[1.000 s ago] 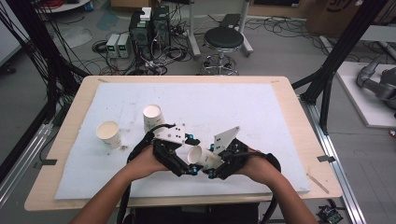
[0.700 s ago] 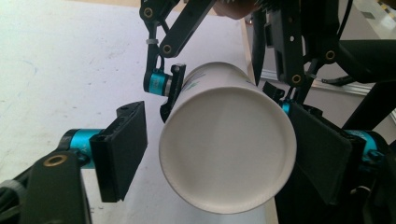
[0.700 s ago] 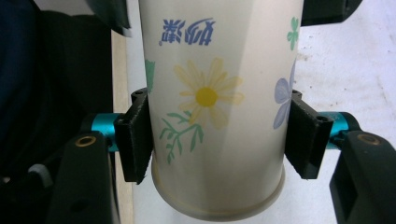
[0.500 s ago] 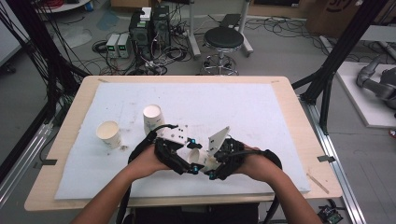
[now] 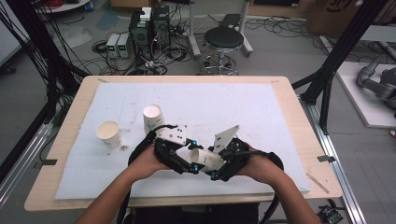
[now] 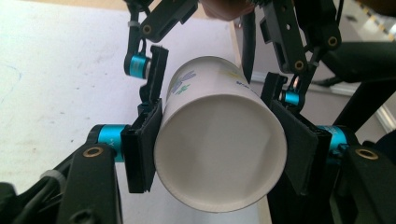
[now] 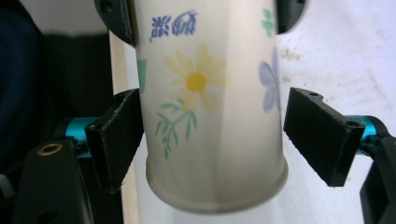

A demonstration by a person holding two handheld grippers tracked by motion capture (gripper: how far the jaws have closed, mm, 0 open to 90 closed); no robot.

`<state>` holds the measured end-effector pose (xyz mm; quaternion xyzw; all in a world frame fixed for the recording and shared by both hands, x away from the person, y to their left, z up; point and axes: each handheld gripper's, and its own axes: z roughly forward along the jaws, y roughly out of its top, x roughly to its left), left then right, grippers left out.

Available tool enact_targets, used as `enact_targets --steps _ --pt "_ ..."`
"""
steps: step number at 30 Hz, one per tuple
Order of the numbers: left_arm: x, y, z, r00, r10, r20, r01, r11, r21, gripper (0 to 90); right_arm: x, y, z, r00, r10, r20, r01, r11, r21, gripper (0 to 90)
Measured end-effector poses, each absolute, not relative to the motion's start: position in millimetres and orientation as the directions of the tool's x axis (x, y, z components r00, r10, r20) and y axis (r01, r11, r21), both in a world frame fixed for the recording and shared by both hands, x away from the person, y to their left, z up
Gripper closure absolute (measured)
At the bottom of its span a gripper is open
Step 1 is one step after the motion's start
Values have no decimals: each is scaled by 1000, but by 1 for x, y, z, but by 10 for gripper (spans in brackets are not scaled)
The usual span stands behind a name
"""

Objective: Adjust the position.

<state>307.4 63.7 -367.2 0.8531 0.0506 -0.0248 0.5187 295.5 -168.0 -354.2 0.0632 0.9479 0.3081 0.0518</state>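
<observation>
Passing between hands at the near middle of the bench, the paper cup is clenched at its rim end by the left tool; the right tool has just been opening, its pads now off the base. Light, thin-walled, easily crushed: grip the stiffer rim gently.

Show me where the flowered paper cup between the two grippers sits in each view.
High view: flowered paper cup low centre, lying between both hands.
Left gripper view: centre, open mouth facing the camera.
Right gripper view: centre, base toward the camera.
Shared landmark: white table mat.
</observation>
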Motion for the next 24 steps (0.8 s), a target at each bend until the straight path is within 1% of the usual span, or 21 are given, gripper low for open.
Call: enact_targets --steps 3,12,16,17,18,24 --pt "309 67 -369 992 66 -105 124 -430 895 371 294 -179 -353 -981 183 -55 102 743 662 202" --pt "309 75 -372 987 96 -129 154 -331 931 370 286 -207 -350 -966 252 -60 91 547 832 202" --pt "310 78 -376 984 121 -127 158 -295 942 370 284 -215 -350 -954 296 -47 103 472 876 202" --pt "309 79 -377 984 127 -123 155 -288 945 370 284 -217 -350 -947 314 -65 92 460 883 202" --pt "309 80 -378 983 134 -124 157 -276 948 370 284 -218 -351 -943 328 -61 99 449 888 202" --pt "308 83 -383 981 157 -112 148 -241 959 370 281 -228 -362 -944 329 -26 112 395 912 193"
